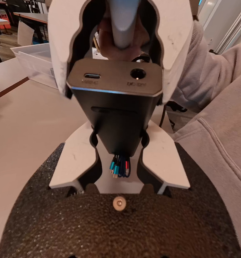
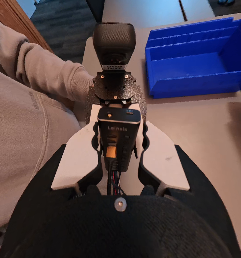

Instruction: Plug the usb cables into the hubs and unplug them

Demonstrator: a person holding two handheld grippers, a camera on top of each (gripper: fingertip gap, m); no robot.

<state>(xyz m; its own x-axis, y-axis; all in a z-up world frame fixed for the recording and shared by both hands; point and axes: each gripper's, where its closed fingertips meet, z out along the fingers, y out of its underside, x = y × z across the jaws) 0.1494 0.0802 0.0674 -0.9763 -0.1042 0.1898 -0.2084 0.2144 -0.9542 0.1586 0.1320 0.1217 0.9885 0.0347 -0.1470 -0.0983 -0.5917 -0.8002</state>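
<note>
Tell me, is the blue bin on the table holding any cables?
No. In the right wrist view the blue bin shows only its bare dividers and floor; the cables hang from the hub instead.

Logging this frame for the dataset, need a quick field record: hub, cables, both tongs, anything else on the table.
hub: hub, black, between both tongs
left tongs: left tongs shut on hub sides
right tongs: right tongs around hub from opposite side; grip unclear
cables: cables, coloured bundle leaving the end opposite the socket end
plug: gold plug seated in hub's port face
other: blue bin on table
</note>
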